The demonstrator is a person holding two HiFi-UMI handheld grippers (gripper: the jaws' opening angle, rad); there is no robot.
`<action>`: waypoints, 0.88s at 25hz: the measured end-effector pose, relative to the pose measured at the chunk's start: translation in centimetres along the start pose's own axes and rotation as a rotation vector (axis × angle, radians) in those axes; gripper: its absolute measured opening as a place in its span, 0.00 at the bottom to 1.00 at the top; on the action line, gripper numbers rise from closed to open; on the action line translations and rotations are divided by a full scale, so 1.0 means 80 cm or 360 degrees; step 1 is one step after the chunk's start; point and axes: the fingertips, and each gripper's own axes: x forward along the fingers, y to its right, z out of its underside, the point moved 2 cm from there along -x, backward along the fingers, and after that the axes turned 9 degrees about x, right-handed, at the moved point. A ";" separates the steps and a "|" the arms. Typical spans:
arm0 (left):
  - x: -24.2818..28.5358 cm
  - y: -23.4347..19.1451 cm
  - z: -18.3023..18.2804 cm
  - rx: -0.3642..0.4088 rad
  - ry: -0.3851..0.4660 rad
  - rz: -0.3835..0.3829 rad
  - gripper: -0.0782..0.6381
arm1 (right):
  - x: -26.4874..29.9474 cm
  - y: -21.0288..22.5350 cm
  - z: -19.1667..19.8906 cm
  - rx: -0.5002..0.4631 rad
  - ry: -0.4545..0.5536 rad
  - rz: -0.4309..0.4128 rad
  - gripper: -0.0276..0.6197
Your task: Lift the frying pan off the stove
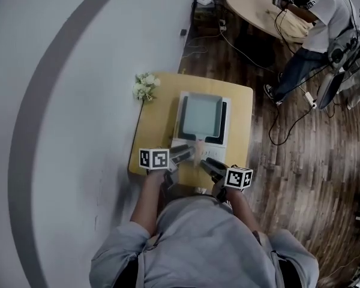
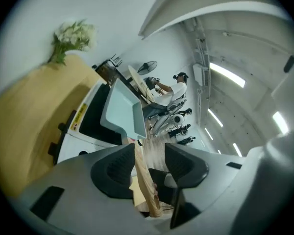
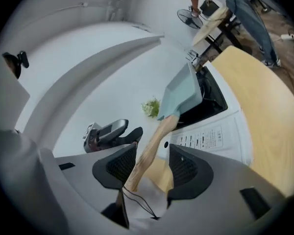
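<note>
Left gripper (image 1: pixel 183 155), right gripper (image 1: pixel 209 164) at stove's near edge. Both jaws spread, straddling wooden handle (image 1: pixel 198 149), not yet clamped. Frying pan (image 1: pixel 201 114) on stove (image 1: pixel 224 138). Grasp step, by the look. Next: squeeze handle firmly, lift level. Flowers (image 1: pixel 145 87) beyond stove's far-left corner.

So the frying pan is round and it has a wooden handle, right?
Not quite. The frying pan is square, not round, as the head view shows. It does have a wooden handle.
</note>
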 end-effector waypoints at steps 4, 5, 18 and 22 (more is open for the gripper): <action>0.028 -0.022 0.010 -0.0132 -0.0105 0.0100 0.39 | 0.014 0.007 0.010 0.0084 -0.0119 -0.0072 0.35; 0.034 -0.027 0.011 -0.0160 -0.0125 0.0115 0.39 | 0.017 0.004 0.012 0.0095 -0.0137 -0.0092 0.35; 0.088 -0.040 0.037 -0.0477 -0.0260 0.0469 0.39 | 0.039 -0.001 0.025 0.0207 -0.0327 -0.0218 0.35; 0.100 -0.036 0.041 -0.0483 -0.0327 0.0531 0.39 | 0.045 -0.004 0.029 0.0226 -0.0377 -0.0254 0.35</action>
